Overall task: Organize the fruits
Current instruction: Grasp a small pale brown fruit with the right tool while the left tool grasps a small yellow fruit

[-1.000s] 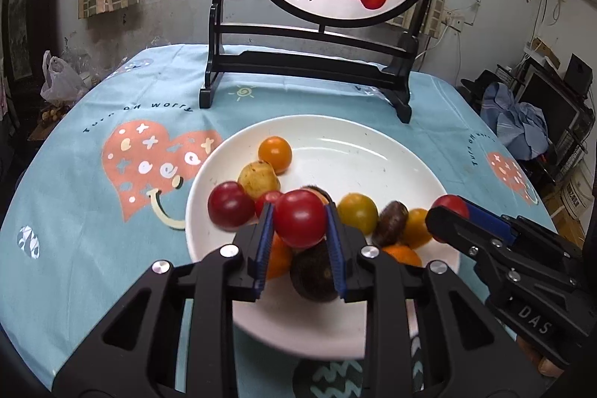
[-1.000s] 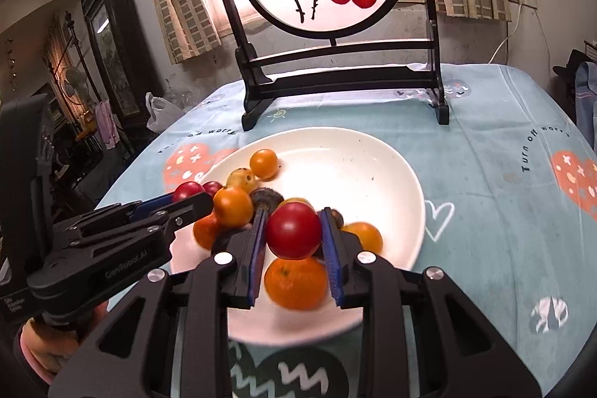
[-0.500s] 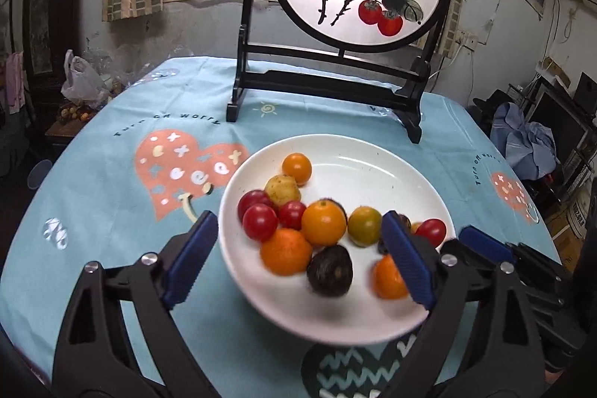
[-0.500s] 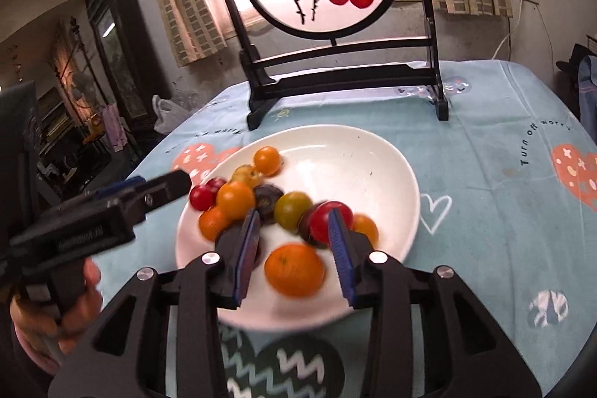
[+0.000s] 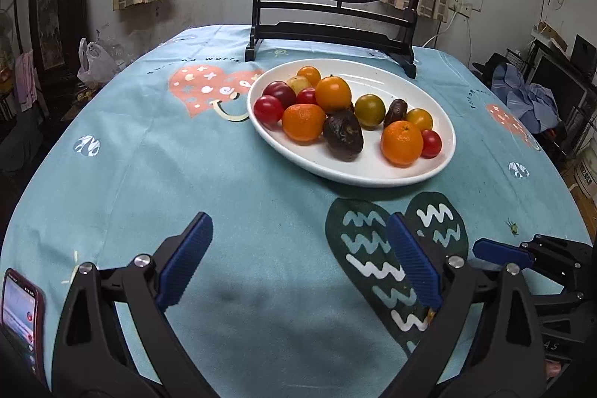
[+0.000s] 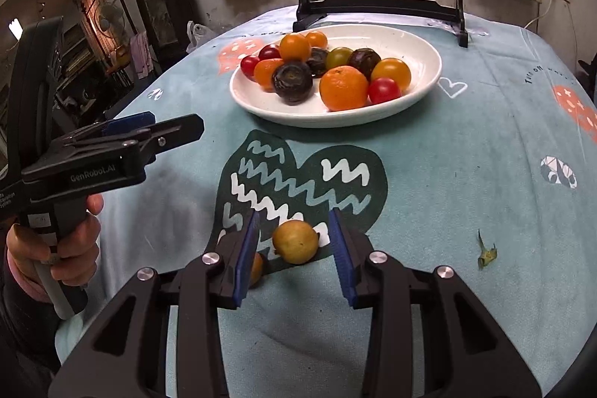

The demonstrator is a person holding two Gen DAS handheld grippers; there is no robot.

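Note:
A white plate (image 5: 354, 174) holds several tomatoes, two mandarins (image 5: 303, 122) and dark fruits. My left gripper (image 5: 298, 263) hovers over the bare blue cloth in front of the plate. Its jaws are opening wide and nothing is between them. In the right wrist view a small yellow-brown fruit (image 6: 294, 241) lies on the cloth between the fingers of my right gripper (image 6: 293, 256). The pads stand a little apart from it on both sides. An orange fruit (image 6: 256, 267) peeks from behind the left finger. The plate (image 6: 298, 116) is farther back. A hand holds the left gripper (image 6: 168, 127) at the left.
A round painted screen on a black stand (image 5: 332, 32) stands behind the plate. A phone (image 5: 18, 316) lies at the near left edge. A small leaf scrap (image 6: 487, 252) lies right of my right gripper. A plastic bag (image 5: 93, 58) sits beyond the table's far left.
Both grippers let go of their red tomatoes on the plate and drew back toward the near edge. The left jaws opened wide. The right jaws now flank a small yellow fruit.

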